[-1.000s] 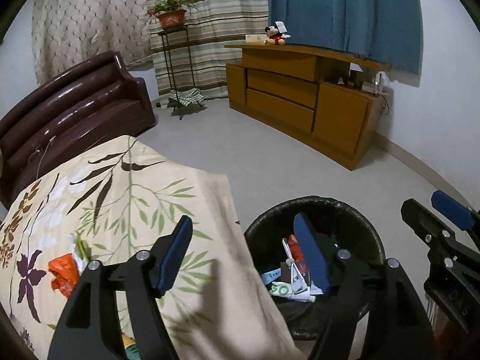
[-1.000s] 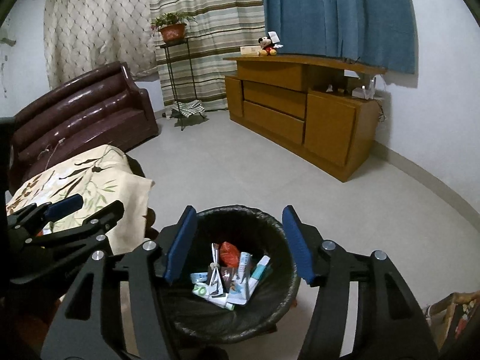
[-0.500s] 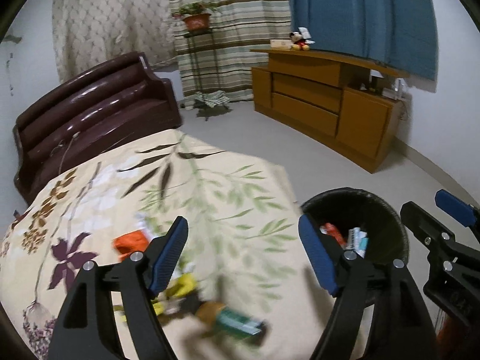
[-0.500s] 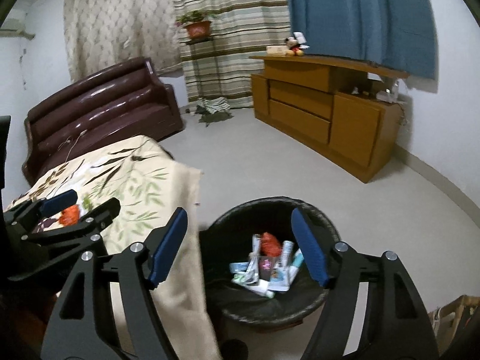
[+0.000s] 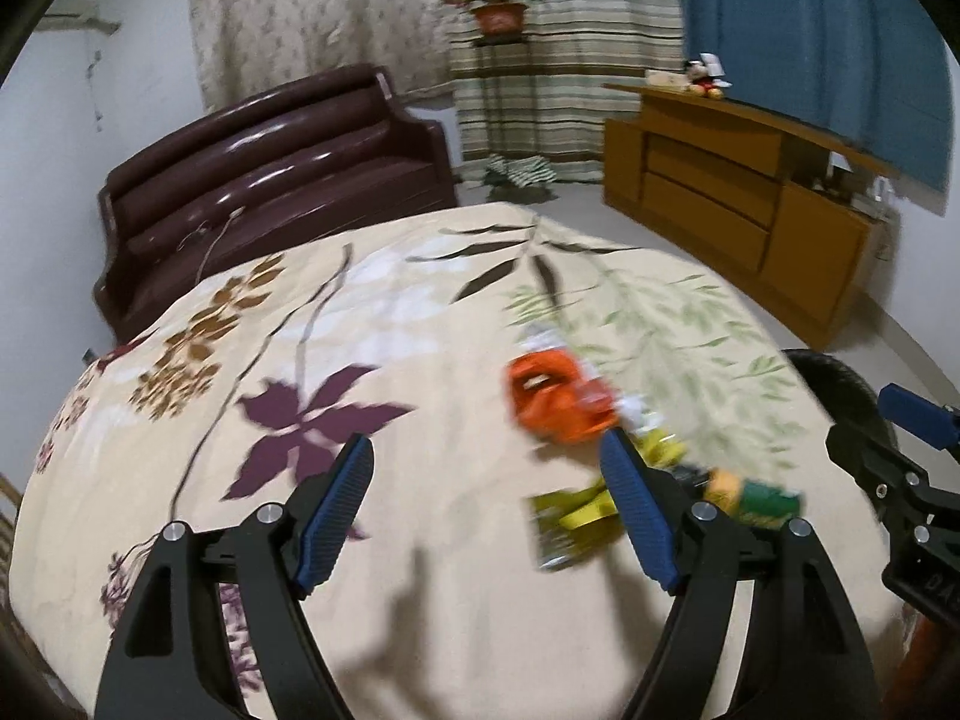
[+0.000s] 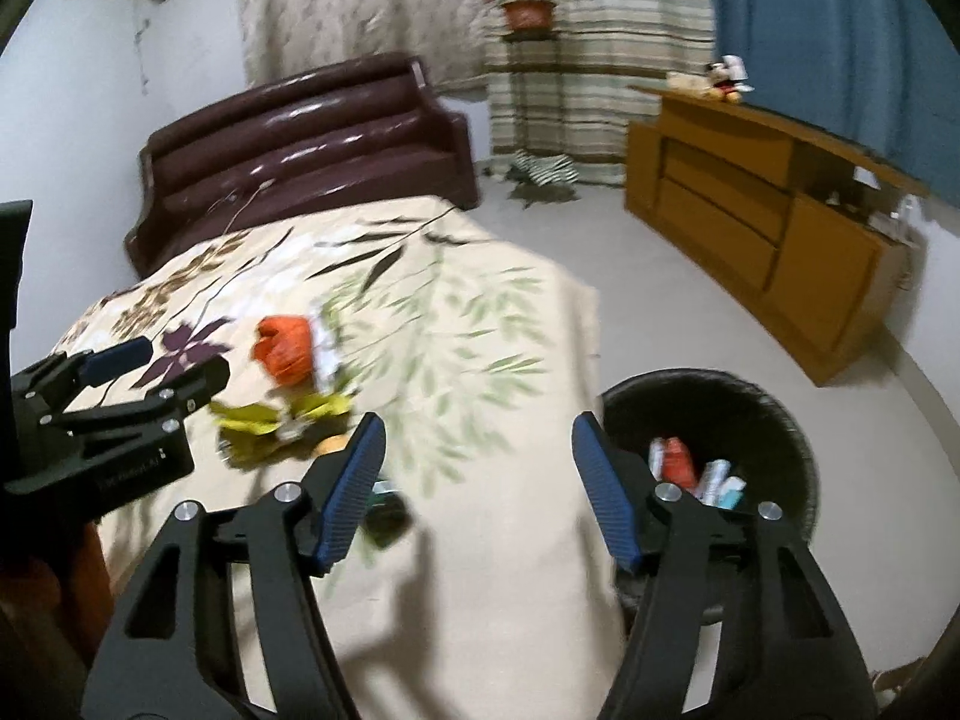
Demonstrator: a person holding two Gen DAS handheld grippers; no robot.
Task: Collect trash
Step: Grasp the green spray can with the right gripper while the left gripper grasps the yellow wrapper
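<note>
On the table's floral cloth lies a blurred heap of trash: an orange wrapper, a yellow-green wrapper and a green tube with an orange end. My left gripper hangs open above the cloth, its right finger just in front of the heap, with nothing between the jaws. In the right wrist view the orange wrapper and the yellow-green wrapper lie beside the left gripper. My right gripper is over the cloth's right edge, jaws closing on nothing. The black bin holds several pieces of trash.
A dark brown sofa stands behind the table. A wooden cabinet lines the right wall, and a plant stand is by the striped curtain. Pale floor lies between cabinet and table. The bin's rim shows by the right gripper.
Both views have swung left, from the bin to the table. The heap of trash now lies right before the left gripper, and the bin has slid to the right edge.
</note>
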